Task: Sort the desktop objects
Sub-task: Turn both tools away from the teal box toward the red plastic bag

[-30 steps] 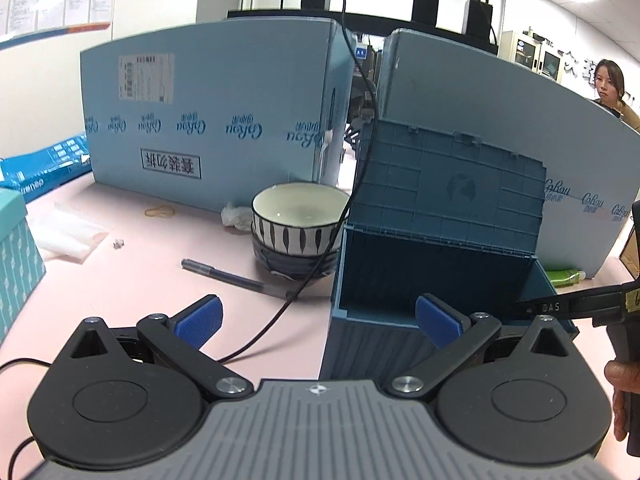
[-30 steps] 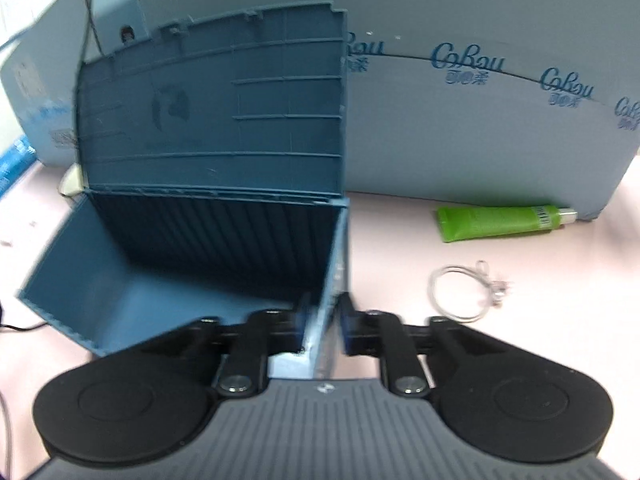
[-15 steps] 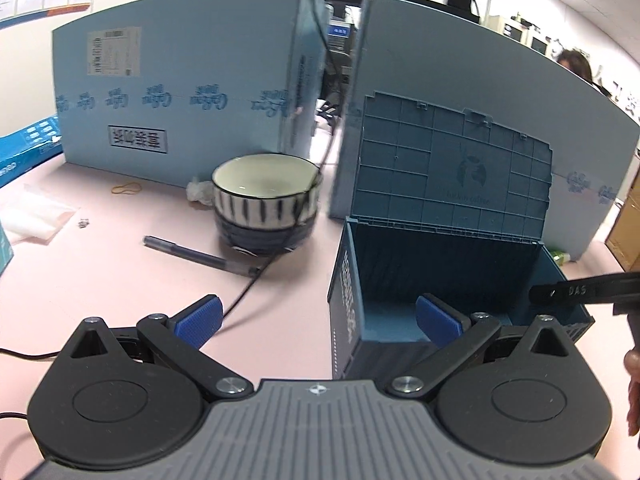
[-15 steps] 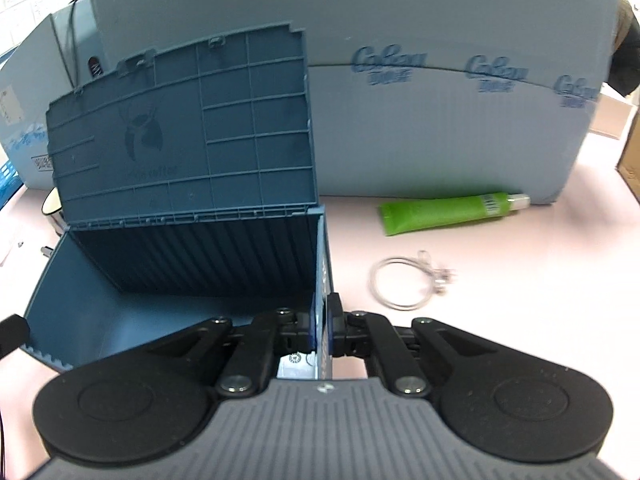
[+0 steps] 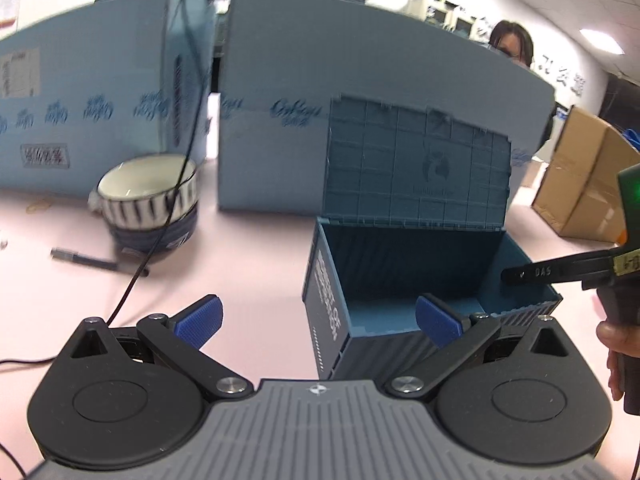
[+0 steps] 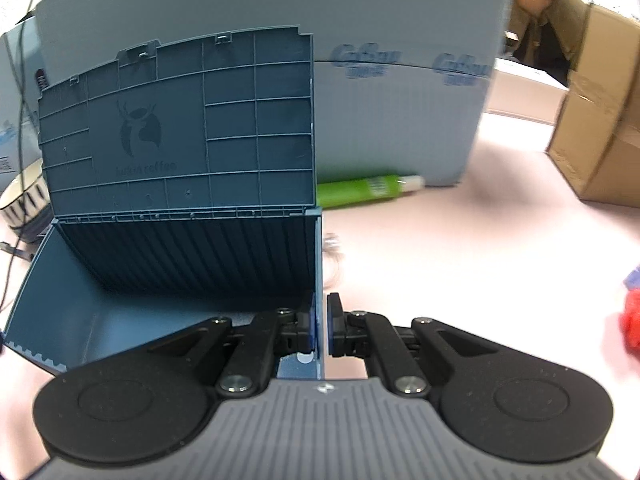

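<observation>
Storage box (image 6: 172, 272), lid upright
Right gripper (image 6: 320, 328) angled down, clamped on box's right wall; left gripper (image 5: 318, 318) spread wide before box.

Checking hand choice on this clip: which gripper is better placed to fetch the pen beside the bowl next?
Probably left. The left gripper is open and empty, with the pen ahead on its side, while the right gripper is clamped on the blue box wall.

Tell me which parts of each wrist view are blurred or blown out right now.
Left wrist view: the striped bowl, pen and blue boards are motion-smeared, ceiling lights blown out; the left gripper is sharp. Right wrist view: the green tube and cardboard carton are smeared, the storage box lid stays crisp.
</observation>
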`<state>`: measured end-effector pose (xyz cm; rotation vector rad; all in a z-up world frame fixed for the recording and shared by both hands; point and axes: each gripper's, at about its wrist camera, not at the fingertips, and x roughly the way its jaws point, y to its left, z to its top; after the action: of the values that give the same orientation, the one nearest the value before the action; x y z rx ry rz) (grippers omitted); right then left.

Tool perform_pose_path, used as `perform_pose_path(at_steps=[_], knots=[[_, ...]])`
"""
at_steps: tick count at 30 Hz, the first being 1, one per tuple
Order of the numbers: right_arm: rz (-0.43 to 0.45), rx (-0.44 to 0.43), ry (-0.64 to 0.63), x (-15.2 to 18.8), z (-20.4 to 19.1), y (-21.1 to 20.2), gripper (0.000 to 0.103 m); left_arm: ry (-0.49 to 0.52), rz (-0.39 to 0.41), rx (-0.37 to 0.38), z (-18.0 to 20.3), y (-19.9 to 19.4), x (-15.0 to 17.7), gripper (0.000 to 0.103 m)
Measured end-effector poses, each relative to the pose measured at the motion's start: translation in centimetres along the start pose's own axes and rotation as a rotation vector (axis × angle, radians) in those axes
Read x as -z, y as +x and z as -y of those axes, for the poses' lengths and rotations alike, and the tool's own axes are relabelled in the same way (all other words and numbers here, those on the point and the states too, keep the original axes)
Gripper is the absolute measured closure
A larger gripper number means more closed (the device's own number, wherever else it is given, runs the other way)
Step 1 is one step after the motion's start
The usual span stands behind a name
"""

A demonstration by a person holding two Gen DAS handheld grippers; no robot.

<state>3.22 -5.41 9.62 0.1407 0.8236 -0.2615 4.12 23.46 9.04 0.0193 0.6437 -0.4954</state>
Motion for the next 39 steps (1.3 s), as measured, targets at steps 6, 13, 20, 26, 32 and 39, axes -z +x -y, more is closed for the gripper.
perform_pose_path(at_steps=[6,13,20,26,32,39], knots=[[0.004,0.010,-0.011,0.5,2.6,0.1,0.099,0.023,0.015,0.019,2.1,-0.6,-0.1,0.000],[0.012,0.000,-0.032,-0.7,1.8,1.8,0.099,-0.017,0.052,-0.060,3.3,-2.7,0.5,0.000],[0.114,-0.075,0.034,0.2,3.1,-0.8,0.082,-0.024,0.038,-0.160,5.2,-4.1,2.6,0.000],[0.315,0.000,0.130,2.2,5.0,-5.4,0.000,0.025,0.039,-0.133,6.4,-4.2,2.8,0.000],[0.374,0.258,0.066,5.6,5.5,-8.8,0.000,0.009,0.014,-0.046,6.6,-4.3,3.8,0.000],[0.364,0.254,0.222,9.6,9.7,-11.1,0.000,0.017,0.004,-0.017,8.6,-4.7,3.7,0.000]])
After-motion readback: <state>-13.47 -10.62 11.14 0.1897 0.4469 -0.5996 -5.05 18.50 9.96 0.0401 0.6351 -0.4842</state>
